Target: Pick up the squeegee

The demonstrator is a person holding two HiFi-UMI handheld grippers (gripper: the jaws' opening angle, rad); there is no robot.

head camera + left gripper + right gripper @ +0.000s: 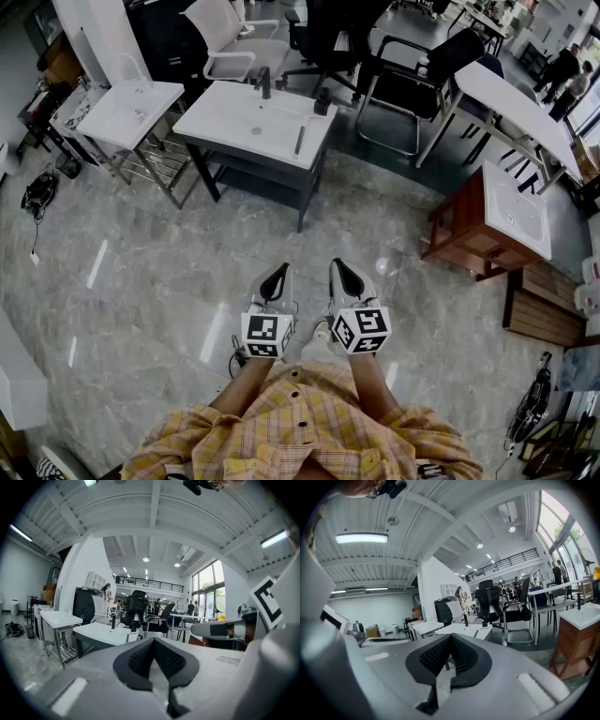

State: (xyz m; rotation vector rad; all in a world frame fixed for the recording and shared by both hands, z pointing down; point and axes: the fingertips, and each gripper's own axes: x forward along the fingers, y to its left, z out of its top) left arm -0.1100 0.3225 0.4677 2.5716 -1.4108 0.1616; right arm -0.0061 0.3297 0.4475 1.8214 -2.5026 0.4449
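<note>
Pre-approach: left gripper [277,272] and right gripper [339,265] closed empty, well short of sink table [225,117]; next needs closing in, parting jaws over probable squeegee [300,141].

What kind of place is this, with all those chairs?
Probably a big indoor workshop or testing hall, not a home: white sink tops stand on bare frames, office chairs sit around, and the high ceiling has strip lights.

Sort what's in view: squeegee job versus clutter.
Job: slim dark tool, likely the squeegee, lying on the white sink top; left gripper and right gripper, both shut and empty.
Lying about: faucet, black chair, wooden cabinet.
</note>
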